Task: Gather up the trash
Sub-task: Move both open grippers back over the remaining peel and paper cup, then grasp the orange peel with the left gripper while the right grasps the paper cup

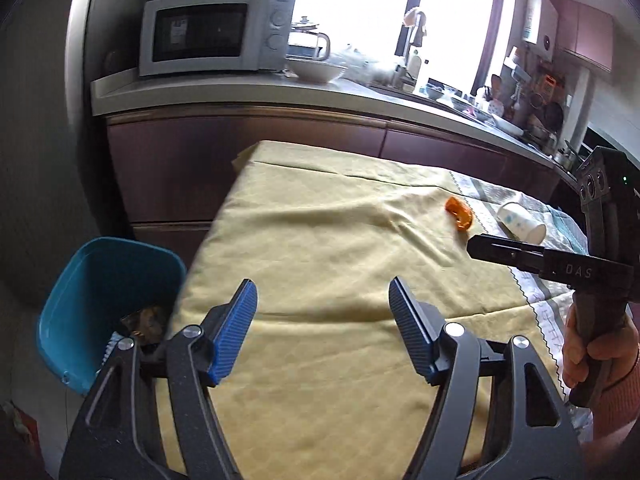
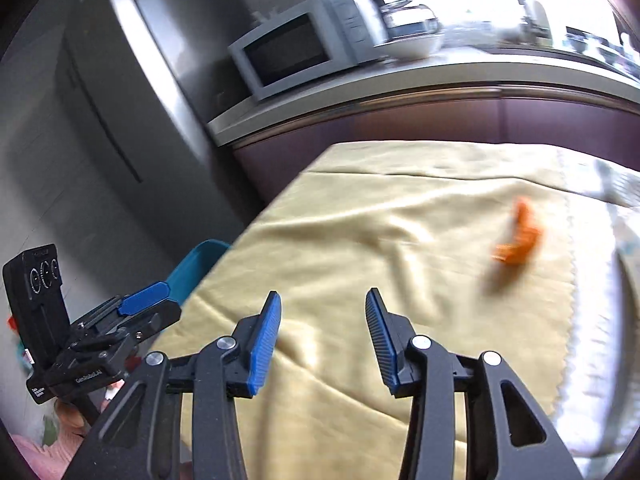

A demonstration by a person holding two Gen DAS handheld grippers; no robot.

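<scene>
An orange wrapper point(image 1: 459, 218) lies on the yellow tablecloth point(image 1: 320, 248), far right of centre; the right wrist view shows that wrapper point(image 2: 518, 242) blurred. A white paper cup point(image 1: 520, 222) with blue dots lies on its side just beyond it. A blue bin point(image 1: 100, 304) stands on the floor at the table's left edge, with trash inside. My left gripper point(image 1: 322, 300) hovers open over the cloth near the bin, nothing between its blue pads. My right gripper point(image 2: 322, 312) is open and empty over the cloth, well short of the wrapper. In the left wrist view, the right gripper's finger point(image 1: 504, 250) reaches in from the right.
Behind the table runs a kitchen counter point(image 1: 248, 92) with a microwave point(image 1: 216, 32), a white bowl point(image 1: 316, 69) and many small items. A grey fridge point(image 2: 120, 100) stands to the left. A patterned white cloth point(image 1: 556, 304) covers the table's right part. A hand point(image 1: 588, 348) holds the right gripper.
</scene>
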